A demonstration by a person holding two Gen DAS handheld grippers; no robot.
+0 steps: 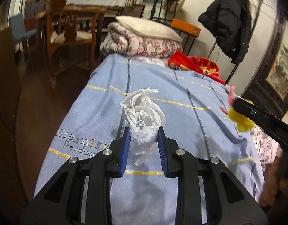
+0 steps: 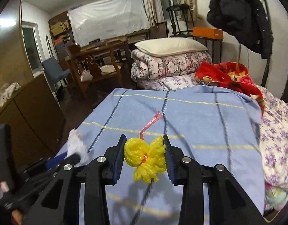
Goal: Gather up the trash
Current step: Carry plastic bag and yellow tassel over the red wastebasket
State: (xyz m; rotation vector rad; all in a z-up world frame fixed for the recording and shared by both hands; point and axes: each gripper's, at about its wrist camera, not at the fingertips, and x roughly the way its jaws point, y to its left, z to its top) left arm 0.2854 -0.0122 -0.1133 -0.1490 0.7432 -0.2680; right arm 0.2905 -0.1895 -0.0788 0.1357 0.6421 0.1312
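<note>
Bedroom-cum-dining room, dim, cluttered. Blue bedspread (image 1: 110, 101) with yellow and dark stripes covers the bed in the foreground; lettering is stitched near its left edge in the left wrist view. At the far end sits a folded floral quilt (image 1: 142, 46) with a white pillow (image 1: 149, 28) on top, and a red blanket (image 1: 194, 64) lies crumpled just beside it on the right. A wooden chair (image 1: 68, 35) and a table stand beyond the bed on the left, a black coat (image 1: 228, 22) hangs on the wall at right, and an orange box (image 1: 186, 27) rests on a dark stand.

Left tongs (image 1: 143, 131) are clamped on a crumpled white plastic bag (image 1: 142, 116); blue pads press both sides of its lower part, and the rest bunches up above the tips, over the bedspread.

Right tongs (image 2: 144, 139) hold a yellow foam net (image 2: 145, 157) (bunched, knotted in the middle), pads touching both its sides. A thin red strip (image 2: 150, 122) sticks out of it, reaching forward past the tips. The net sits over the bedspread, near its front half.

In the left wrist view the right tongs show blurred at the right edge with the yellow net in them. In the right wrist view the left tongs and white bag appear blurred at lower left.
</note>
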